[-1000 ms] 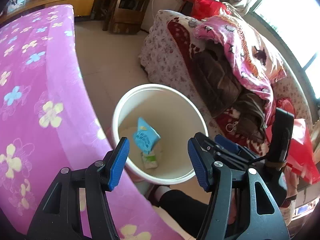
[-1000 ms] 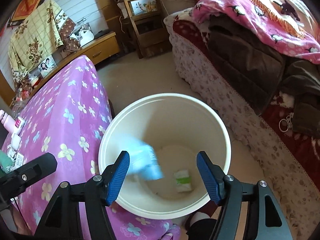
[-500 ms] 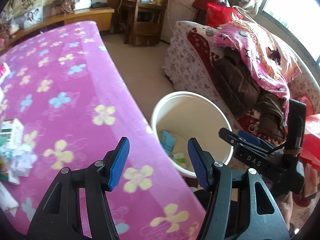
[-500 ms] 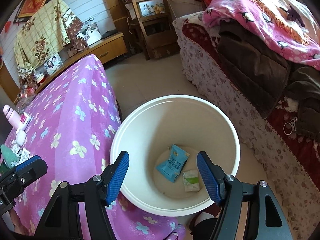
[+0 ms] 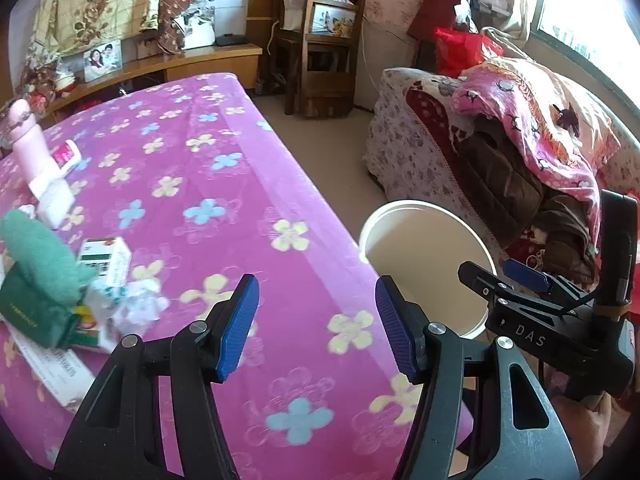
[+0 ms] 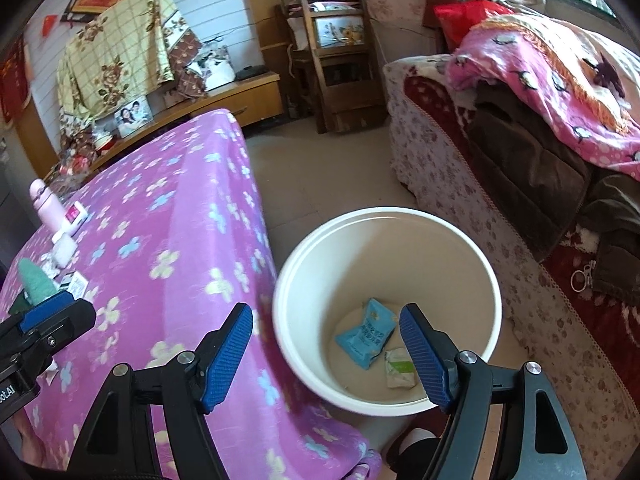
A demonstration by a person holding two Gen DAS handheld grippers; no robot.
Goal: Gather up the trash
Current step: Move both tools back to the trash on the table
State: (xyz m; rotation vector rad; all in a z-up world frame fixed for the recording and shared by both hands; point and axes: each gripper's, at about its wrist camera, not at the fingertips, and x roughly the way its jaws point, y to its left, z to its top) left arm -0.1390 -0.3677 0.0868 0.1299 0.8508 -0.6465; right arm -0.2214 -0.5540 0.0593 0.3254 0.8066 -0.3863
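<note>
A white bin stands on the floor beside the pink flowered table. A blue packet and a small white-green wrapper lie in its bottom. My right gripper is open and empty above the bin's near rim. My left gripper is open and empty over the table's near right part; the bin is to its right. A crumpled white tissue, a green-white box and other packets lie at the table's left.
A green cloth on a dark green pouch, a pink bottle and a white item sit on the table's left. A sofa piled with blankets is right of the bin. A wooden chair stands behind.
My left gripper has swung left from over the bin to over the table, and the clutter has come into view. The blue packet fell and settled in the bin. The right gripper drifted slightly left.
</note>
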